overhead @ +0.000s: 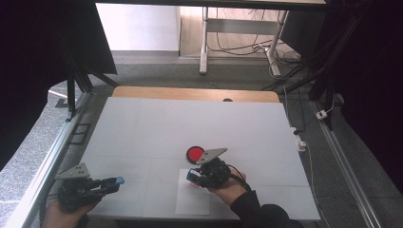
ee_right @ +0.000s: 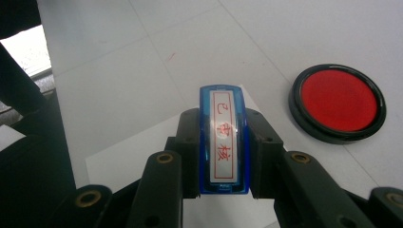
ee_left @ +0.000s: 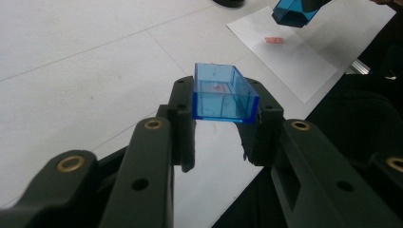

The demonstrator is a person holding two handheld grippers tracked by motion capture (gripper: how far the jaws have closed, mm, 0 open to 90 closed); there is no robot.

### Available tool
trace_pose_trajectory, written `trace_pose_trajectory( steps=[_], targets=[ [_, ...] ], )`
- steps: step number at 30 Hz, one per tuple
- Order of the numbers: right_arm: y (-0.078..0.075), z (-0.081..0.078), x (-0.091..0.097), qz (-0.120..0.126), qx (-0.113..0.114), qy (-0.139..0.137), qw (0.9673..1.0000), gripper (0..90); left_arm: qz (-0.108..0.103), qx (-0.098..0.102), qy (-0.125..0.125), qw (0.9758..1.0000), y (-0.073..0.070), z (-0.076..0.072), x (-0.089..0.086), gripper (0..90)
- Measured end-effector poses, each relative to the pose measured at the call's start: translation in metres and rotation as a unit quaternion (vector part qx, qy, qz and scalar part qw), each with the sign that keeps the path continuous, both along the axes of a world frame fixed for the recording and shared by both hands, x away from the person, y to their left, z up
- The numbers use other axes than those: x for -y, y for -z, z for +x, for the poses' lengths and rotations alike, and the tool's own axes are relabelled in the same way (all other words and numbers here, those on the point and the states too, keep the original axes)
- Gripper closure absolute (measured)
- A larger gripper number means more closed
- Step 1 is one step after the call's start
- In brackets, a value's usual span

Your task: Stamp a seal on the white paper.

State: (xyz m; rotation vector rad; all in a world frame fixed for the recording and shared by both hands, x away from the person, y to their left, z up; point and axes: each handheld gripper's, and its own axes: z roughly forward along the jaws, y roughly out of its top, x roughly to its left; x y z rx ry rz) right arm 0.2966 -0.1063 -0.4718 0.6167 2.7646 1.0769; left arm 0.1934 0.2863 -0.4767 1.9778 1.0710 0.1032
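Blue clear plastic sits clamped in both my sets of fingers: my left gripper holds the stamp's open cap, hollow side up, and my right gripper holds the stamp body by its two long sides. My left gripper view looks down into the hollow cap and, farther off, catches the stamp body hovering over a white paper sheet that bears a small red print. My right gripper view gives the stamp's label instead: red characters in a red frame on white, which I cannot read surely. Just beyond my right fingers, to the right, lies the round red ink pad in its black rim. From the high view, the white bench spreads wide beyond both hands, my left gripper near its front left edge, well apart from my right gripper.
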Motion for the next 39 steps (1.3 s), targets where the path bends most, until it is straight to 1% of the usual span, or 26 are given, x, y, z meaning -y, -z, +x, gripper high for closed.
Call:
trace_pose_trajectory(
  steps=[2,5,7,10,15,19,25,26,33,36,39],
  targets=[
    [-0.003,0.000,0.002,0.005,0.001,0.002,1.0000,70.9,0.000,0.000,0.000,1.0000,0.000,0.000,0.000,68.1],
    [-0.007,0.001,0.004,0.018,-0.003,0.007,0.9998,70.9,-0.001,0.000,0.000,1.0000,0.000,0.000,0.000,68.1],
    [-0.009,0.001,0.006,0.023,-0.001,0.007,0.9997,70.9,-0.001,-0.001,-0.001,1.0000,0.000,-0.001,0.000,68.1],
    [-0.012,0.001,0.007,0.029,-0.004,0.007,0.9995,70.9,-0.001,0.000,-0.001,1.0000,0.000,-0.001,0.000,68.1],
    [-0.019,0.000,0.007,0.040,0.001,0.000,0.9992,70.9,-0.002,-0.001,-0.001,1.0000,0.000,-0.001,0.000,68.2],
    [-0.025,-0.003,0.007,0.046,0.007,-0.001,0.9989,71.0,-0.002,-0.001,-0.002,1.0000,0.000,-0.001,-0.001,68.2],
    [-0.033,-0.004,0.010,0.063,0.014,-0.006,0.9979,71.0,0.001,-0.001,0.000,1.0000,0.000,-0.001,0.000,68.2],
    [-0.035,-0.005,0.010,0.061,0.016,-0.006,0.9980,71.0,0.001,-0.001,0.001,1.0000,0.000,-0.001,0.000,68.1],
    [-0.045,-0.008,0.012,0.086,0.022,-0.011,0.9960,71.0,0.002,-0.001,0.003,1.0000,0.000,-0.001,0.000,68.2],
    [-0.048,-0.009,0.013,0.088,0.025,-0.012,0.9957,70.9,0.002,-0.002,0.004,1.0000,0.000,-0.001,0.001,68.1],
    [-0.049,-0.009,0.013,0.092,0.024,-0.016,0.9953,70.9,0.005,0.001,0.008,1.0000,0.000,-0.001,0.002,68.1]
  ],
)
